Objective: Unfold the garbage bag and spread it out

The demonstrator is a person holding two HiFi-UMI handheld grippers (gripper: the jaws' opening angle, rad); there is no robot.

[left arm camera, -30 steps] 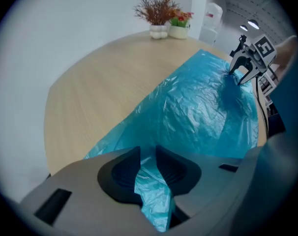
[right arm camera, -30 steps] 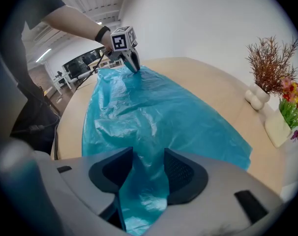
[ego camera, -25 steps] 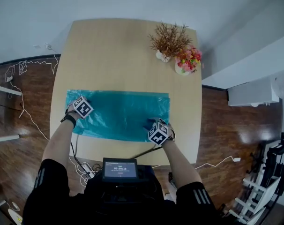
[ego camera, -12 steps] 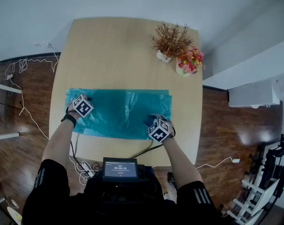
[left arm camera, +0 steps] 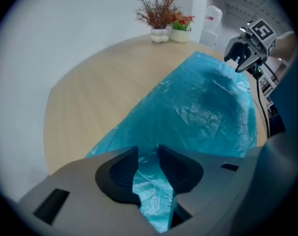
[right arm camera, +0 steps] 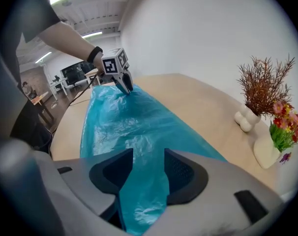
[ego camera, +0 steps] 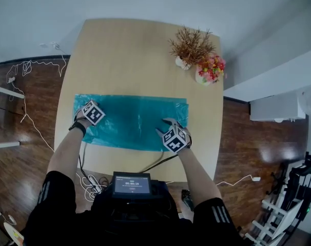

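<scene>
Your left gripper (left arm camera: 148, 163) has just been opening its jaws. They now stand apart, with a strip of blue film lying loose in the gap and neither pad pressing on it. Your right gripper (right arm camera: 148, 170) has lifted a little off the near right part of the sheet since a second ago. Its jaws are wide apart too, with the film beneath them and nothing clamped.

The garbage bag (ego camera: 135, 119) lies as one long blue rectangle across the near half of the table (ego camera: 130, 55), its long side running left to right in front of you. It looks slightly flatter than before. By the look of it the unfolding is done, since no doubled-over flap shows in any view. What seems left is small: some crinkles and a soft puffed patch toward the right end, which you could smooth out or leave, and drawing both grippers clear of the sheet.

You are working on a pale wood tabletop with rounded corners, bare apart from the bag and two pots at the far right. These are a dried twig plant (ego camera: 189, 47) in a white vase and a bunch of bright flowers (ego camera: 209, 68) just beside it, both well apart from the bag. Round the table is dark wooden floor (ego camera: 22, 152) with white cables (ego camera: 22, 70) trailing at the left, and a white wall stands beyond the far edge.
</scene>
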